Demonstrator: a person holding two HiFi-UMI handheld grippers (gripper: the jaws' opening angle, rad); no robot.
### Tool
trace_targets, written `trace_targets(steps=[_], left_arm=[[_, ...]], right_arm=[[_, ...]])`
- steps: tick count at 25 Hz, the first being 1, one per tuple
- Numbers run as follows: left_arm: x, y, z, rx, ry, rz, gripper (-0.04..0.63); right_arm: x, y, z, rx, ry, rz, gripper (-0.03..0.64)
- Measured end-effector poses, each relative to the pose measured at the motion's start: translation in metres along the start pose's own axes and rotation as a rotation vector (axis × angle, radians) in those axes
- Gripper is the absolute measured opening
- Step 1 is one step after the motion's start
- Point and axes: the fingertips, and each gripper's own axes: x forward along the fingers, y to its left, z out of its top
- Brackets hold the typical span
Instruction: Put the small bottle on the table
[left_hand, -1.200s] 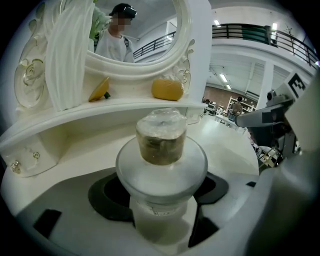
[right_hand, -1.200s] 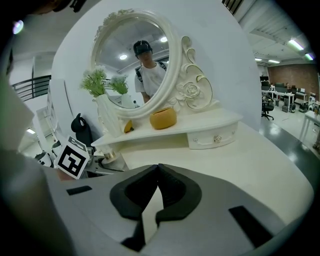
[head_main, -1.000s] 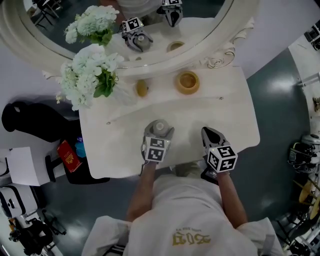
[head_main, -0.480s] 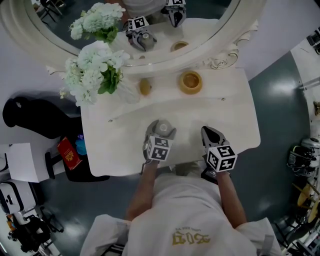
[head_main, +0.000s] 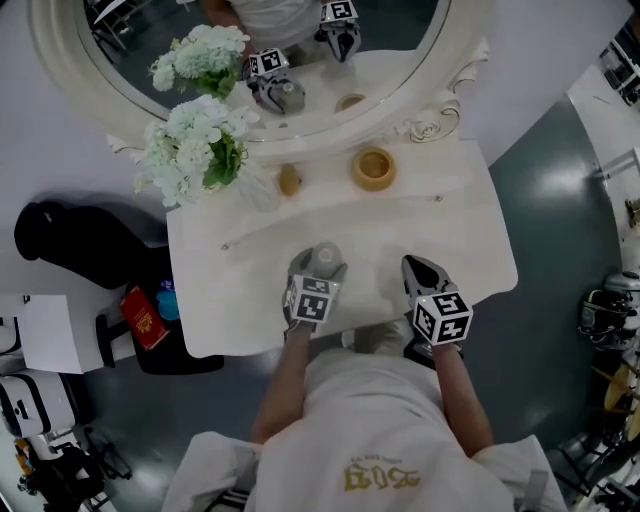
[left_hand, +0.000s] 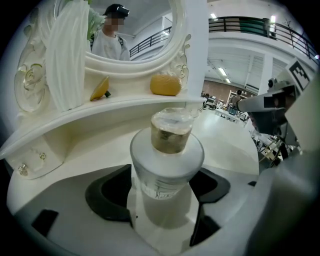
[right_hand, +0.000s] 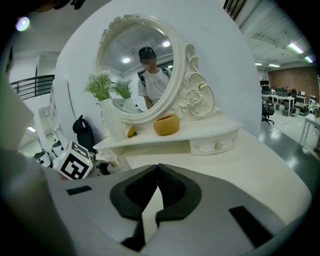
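Observation:
The small frosted bottle (left_hand: 167, 170) with a gold neck and clear stopper stands upright on the white dressing table (head_main: 250, 290), near its front edge. My left gripper (left_hand: 165, 197) is around the bottle (head_main: 325, 254). Its jaws are opening and the black pads sit just off the glass on either side. In the head view the left gripper (head_main: 320, 263) covers most of the bottle. My right gripper (head_main: 418, 268) rests to the right over the table's front edge. In the right gripper view that gripper (right_hand: 156, 192) is shut with nothing in it.
At the back shelf stand a vase of white flowers (head_main: 200, 150), a small yellow object (head_main: 289, 180) and a round yellow pot (head_main: 373, 168), below an oval mirror (head_main: 260, 60). A black bag (head_main: 70, 240) and a red item (head_main: 143, 317) lie on the floor to the left.
The head view has drifted a little, so the table and mirror sit slightly differently in the picture. Both grippers and the bottle keep their places on the table.

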Motion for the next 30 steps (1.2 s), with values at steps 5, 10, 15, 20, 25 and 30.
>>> trace_targets(steps=[5, 10, 15, 20, 25, 30], left_arm=[[-0.016, 0.002, -0.006, -0.02, -0.017, 0.024, 0.37], [-0.041, 0.002, -0.005, -0.04, -0.05, 0.055, 0.349], [-0.068, -0.001, 0.0, -0.05, -0.121, 0.074, 0.271], [-0.109, -0.003, 0.024, -0.068, -0.274, 0.108, 0.143], [-0.147, 0.005, 0.052, -0.084, -0.421, 0.165, 0.07], [-0.169, 0.004, 0.066, -0.139, -0.477, 0.111, 0.015]], right_arm=[[-0.014, 0.005, 0.001, -0.01, -0.029, -0.01, 0.014], [-0.03, 0.013, -0.001, -0.021, -0.057, -0.017, 0.014], [-0.043, 0.023, 0.0, -0.033, -0.085, -0.02, 0.014], [-0.05, 0.039, 0.005, -0.055, -0.119, -0.008, 0.014], [-0.055, 0.051, 0.014, -0.079, -0.157, 0.004, 0.014], [-0.06, 0.057, 0.014, -0.084, -0.167, 0.006, 0.012]])
